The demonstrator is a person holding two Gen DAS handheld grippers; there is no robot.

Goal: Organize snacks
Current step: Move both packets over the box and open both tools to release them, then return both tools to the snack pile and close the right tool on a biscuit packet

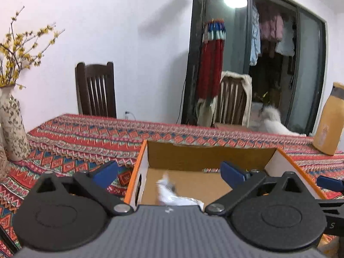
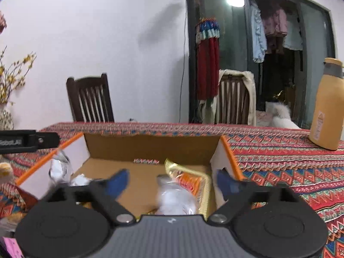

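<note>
Surroundings: counter under a red patterned cloth (image 1: 86, 133). One floral vase (image 1: 13, 129) with yellow sprigs stood at the left, one tan bottle (image 2: 326, 107) at the far right. Two wooden chairs were behind the counter, the dark one (image 1: 95, 90) at the wall, the other (image 2: 233, 99) draped with pale cloth. A white dog (image 2: 279, 114) sat by the glass door.

Container: one open cardboard box (image 1: 210, 154) with orange edges, in front of both tools. Inside, right wrist view: one gold-and-orange snack packet (image 2: 189, 178), one clear wrapped snack (image 2: 174, 200) on it, more clear wrappers (image 2: 60, 167) at the left wall; count uncertain, blurred.

Left hand-held gripper (image 1: 169, 172): fingers spread apart, empty, over the box. Right hand-held gripper (image 2: 172, 181): fingers likewise apart, holding nothing, above the snacks.
</note>
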